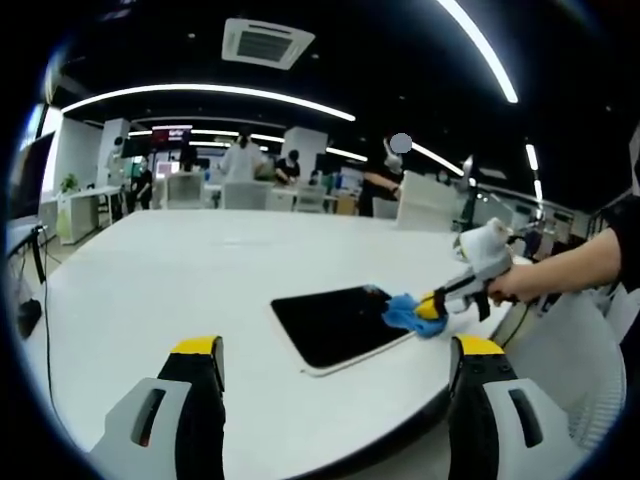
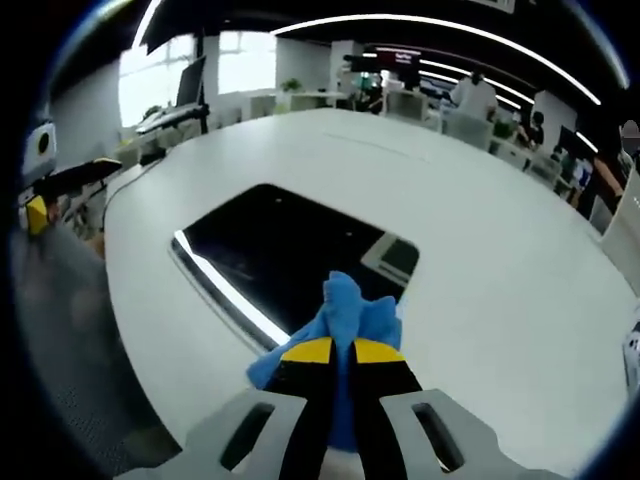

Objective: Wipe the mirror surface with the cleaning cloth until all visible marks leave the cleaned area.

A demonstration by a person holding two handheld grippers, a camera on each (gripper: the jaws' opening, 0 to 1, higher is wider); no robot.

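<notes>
Blue cloth (image 2: 345, 320) in right gripper (image 2: 342, 352), on unlabelled mirror (image 2: 290, 250).

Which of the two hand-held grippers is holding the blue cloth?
The right hand-held gripper, its yellow-tipped jaws shut on the blue cloth at the mirror edge. The left hand-held gripper is open and holds nothing.

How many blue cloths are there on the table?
1. The blue cloth is pinched in the right gripper, resting on the near edge of the dark mirror on the white table.
</notes>
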